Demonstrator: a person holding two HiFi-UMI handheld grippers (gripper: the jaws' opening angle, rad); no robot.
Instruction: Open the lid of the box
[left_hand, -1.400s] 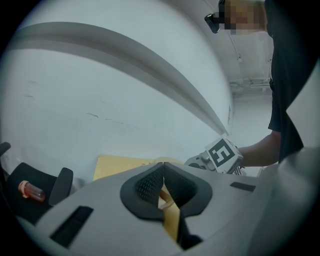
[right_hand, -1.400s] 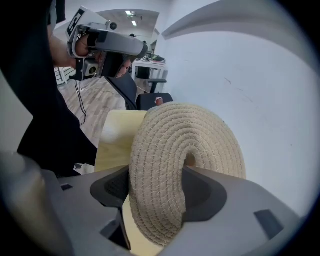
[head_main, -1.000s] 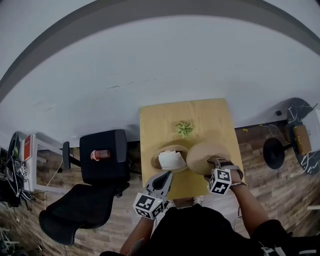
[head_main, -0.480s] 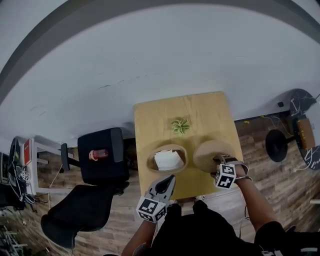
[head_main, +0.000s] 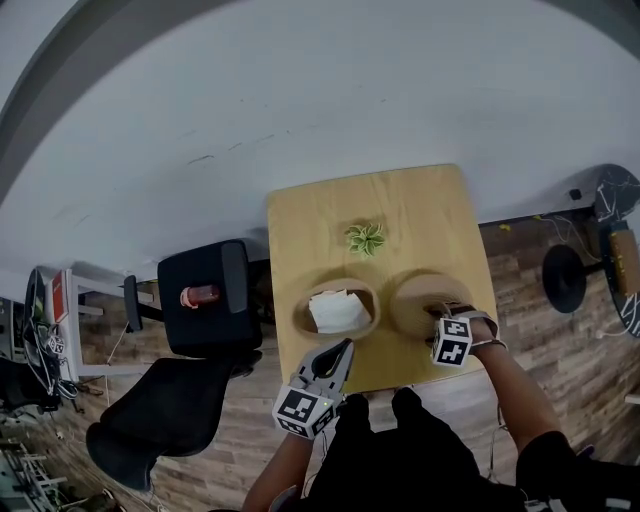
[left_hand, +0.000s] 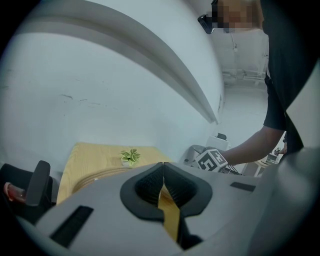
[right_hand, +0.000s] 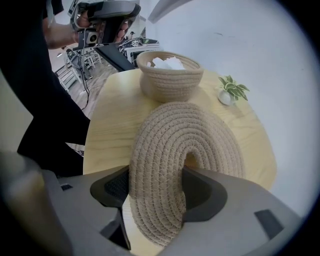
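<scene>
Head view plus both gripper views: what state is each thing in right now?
basket: open, white material inside.
lid: off the basket, gripped and bent.
right tongs: shut on lid.
left tongs: shut, empty.
plant: upright on table.

We look down on a light wooden table (head_main: 330, 215) set against a plain pale wall (head_main: 300, 100) on a brown plank floor (head_main: 520, 262), a black office chair (head_main: 150, 425) and black boxy unit (head_main: 205, 325) left, a round black stand base (head_main: 563, 277) right.
</scene>
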